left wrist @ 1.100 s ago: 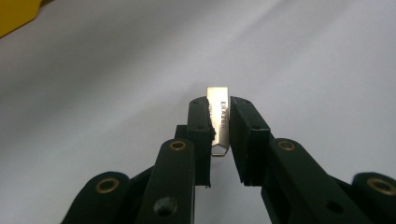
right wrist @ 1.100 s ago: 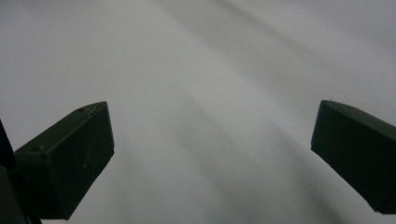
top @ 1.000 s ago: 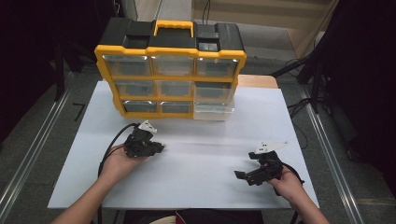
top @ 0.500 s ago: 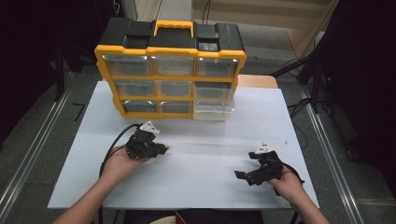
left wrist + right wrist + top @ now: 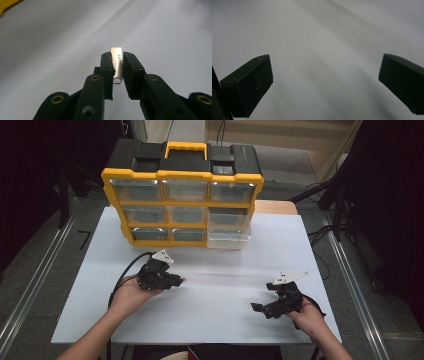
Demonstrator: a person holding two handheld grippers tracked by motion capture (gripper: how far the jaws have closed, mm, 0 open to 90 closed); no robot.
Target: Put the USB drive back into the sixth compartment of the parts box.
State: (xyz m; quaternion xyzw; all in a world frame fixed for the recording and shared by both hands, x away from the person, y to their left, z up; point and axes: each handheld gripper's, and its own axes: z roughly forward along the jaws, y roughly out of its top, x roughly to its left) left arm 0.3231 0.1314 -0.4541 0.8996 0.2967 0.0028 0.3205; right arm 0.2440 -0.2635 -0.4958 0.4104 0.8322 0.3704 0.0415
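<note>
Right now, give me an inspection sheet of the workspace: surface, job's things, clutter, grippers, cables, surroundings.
Surface: white tabletop, bare between the hands.
Job's things: small eraser clamped upright between the jaws of the left gripper; yellow and black drawer organizer stands at the far side of the table, its lower right drawer pulled out a little.
Clutter: nothing seen.
Grippers: left gripper shut on the eraser, low over the table; right gripper open, jaws wide apart with nothing between them.
Cables: black cable loops from the left gripper back past the hand; another trails from the right gripper.
Surroundings: dark stands and floor cables right of the table, metal rails along both sides.
</note>
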